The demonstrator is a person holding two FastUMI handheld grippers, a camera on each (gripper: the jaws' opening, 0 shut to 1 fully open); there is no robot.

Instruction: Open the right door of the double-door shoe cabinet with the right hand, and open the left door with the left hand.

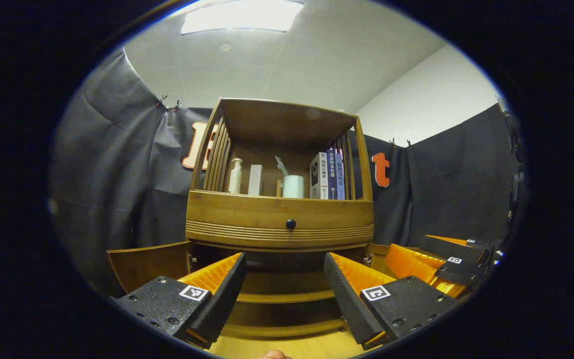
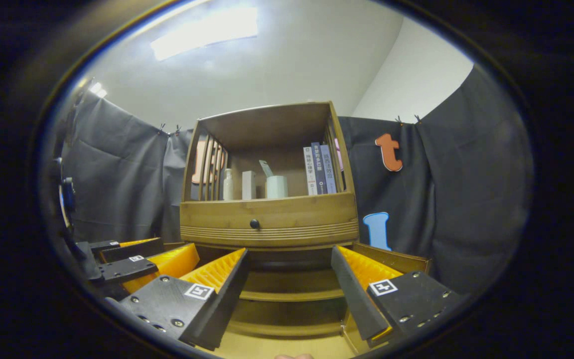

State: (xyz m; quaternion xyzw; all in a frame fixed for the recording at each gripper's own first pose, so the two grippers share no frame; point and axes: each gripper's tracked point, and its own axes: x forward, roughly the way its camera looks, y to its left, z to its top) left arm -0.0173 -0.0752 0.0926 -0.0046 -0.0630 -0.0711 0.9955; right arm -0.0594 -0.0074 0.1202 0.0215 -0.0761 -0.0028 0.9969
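Observation:
The wooden shoe cabinet [image 1: 279,224] stands straight ahead with both lower doors swung outward. In the left gripper view the left door [image 1: 147,264] juts out to the left. Its inner shelves [image 1: 287,296] show between my fingers. My left gripper [image 1: 284,294] is open in front of the opening, holding nothing. In the right gripper view the right door [image 2: 391,259] stands open just behind my right finger [image 2: 361,294]. My right gripper [image 2: 289,294] is open and empty too. Each gripper shows beside the other: the right gripper [image 1: 446,267] and the left gripper [image 2: 137,264].
A drawer with a black knob [image 1: 291,224] sits above the doors. The open top shelf holds a pump bottle [image 1: 235,175], a pale cup [image 1: 293,186] and several books [image 1: 328,175]. Black cloth walls close in on both sides. Light wooden floor [image 1: 287,346] lies below.

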